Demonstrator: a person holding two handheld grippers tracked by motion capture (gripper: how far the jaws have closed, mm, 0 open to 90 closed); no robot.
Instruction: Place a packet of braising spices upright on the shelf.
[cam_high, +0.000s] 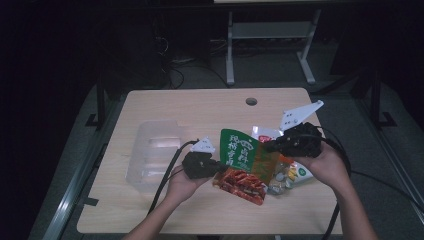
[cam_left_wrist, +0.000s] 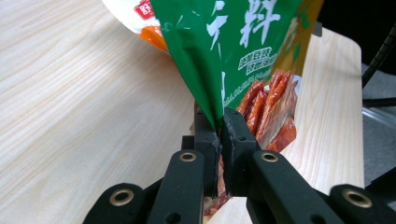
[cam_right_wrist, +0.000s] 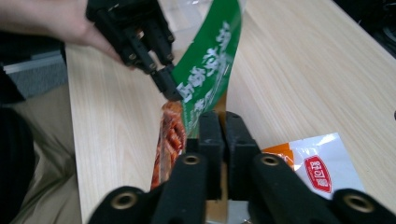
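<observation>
A green snack packet with red strips showing in its clear lower part is held up over the table's front right, between both grippers. My left gripper is shut on its left edge; in the left gripper view the jaws pinch the green film. From the right side, my right gripper is shut on the packet as well. In the right gripper view its jaws clamp the packet, and the left gripper grips the packet's far edge.
A clear plastic container lies on the wooden table to the left. Other snack packets lie under and behind the held one, among them a white and orange packet. A round hole is near the far edge.
</observation>
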